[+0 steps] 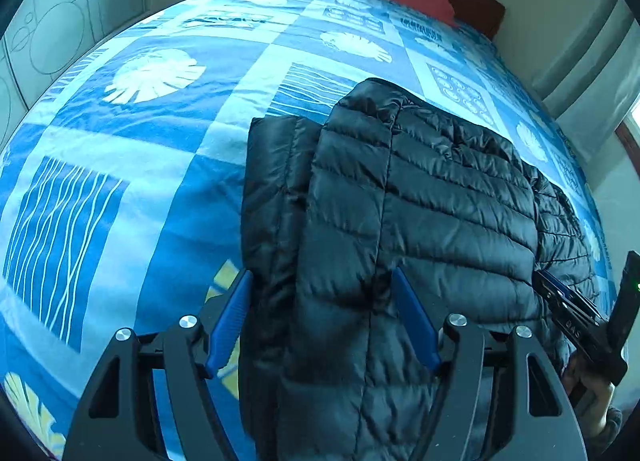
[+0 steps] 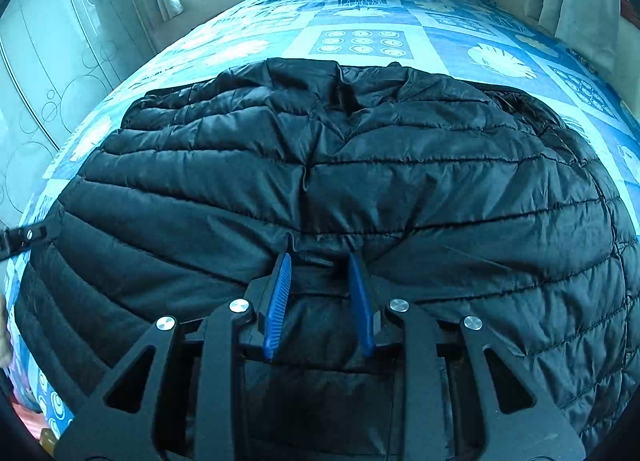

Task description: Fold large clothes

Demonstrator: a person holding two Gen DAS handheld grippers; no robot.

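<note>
A black puffer jacket (image 2: 340, 181) lies on the blue patterned bed (image 1: 140, 141). My left tool (image 1: 322, 285) stands wide around the jacket's folded edge; my right tool (image 2: 318, 261), narrowly parted, pinches a fold of its hem.

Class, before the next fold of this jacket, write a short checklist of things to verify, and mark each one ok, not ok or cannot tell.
1. Jacket lies on the bed: ok.
2. Right gripper pinches a fold of fabric: ok.
3. Left gripper grips the jacket: not ok, jaws wide, fabric between them.
4. Sleeve folded in at the left: ok.
5. Fabric smooth: not ok, bunched at the far edge.
6. Zipper closed: cannot tell.
</note>
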